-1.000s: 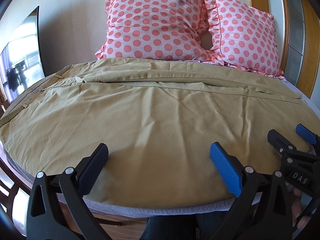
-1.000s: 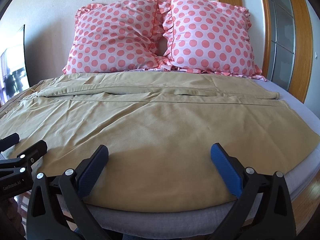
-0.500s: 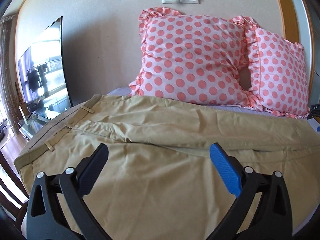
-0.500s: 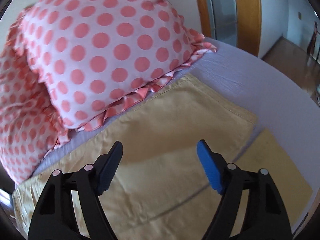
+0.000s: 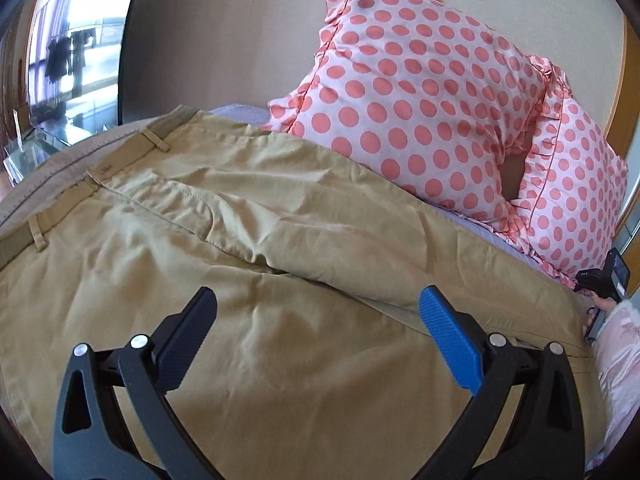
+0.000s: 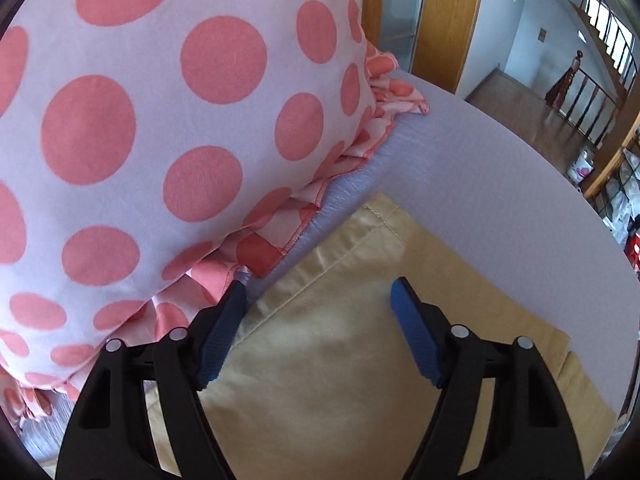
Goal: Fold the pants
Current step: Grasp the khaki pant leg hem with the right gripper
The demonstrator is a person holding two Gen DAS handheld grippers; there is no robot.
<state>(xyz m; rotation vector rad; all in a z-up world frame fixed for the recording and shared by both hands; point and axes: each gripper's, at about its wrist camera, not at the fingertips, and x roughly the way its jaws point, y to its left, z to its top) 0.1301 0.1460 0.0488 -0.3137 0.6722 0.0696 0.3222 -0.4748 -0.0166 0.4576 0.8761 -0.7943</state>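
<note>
Tan pants (image 5: pixel 248 240) lie spread flat across the bed, waistband with belt loops (image 5: pixel 156 138) at the left, legs running right. My left gripper (image 5: pixel 316 340) is open and empty, hovering over the near leg by the crotch seam. My right gripper (image 6: pixel 320 320) is open and empty, low over the far leg's hem end (image 6: pixel 372 216), close beside the pillow. The right gripper also shows at the far right in the left wrist view (image 5: pixel 604 280).
Two pink polka-dot pillows (image 5: pixel 420 92) lean on the wall behind the pants; one fills the left of the right wrist view (image 6: pixel 160 120). Lilac sheet (image 6: pixel 480 168) lies beyond the hem. A TV (image 5: pixel 68 52) stands at left; a doorway and stairs (image 6: pixel 560 60) at right.
Both grippers moved forward over the bed from its front edge. The left went toward the waist and crotch area, the right swung to the far leg's hem by the pillow. Both stayed open.
</note>
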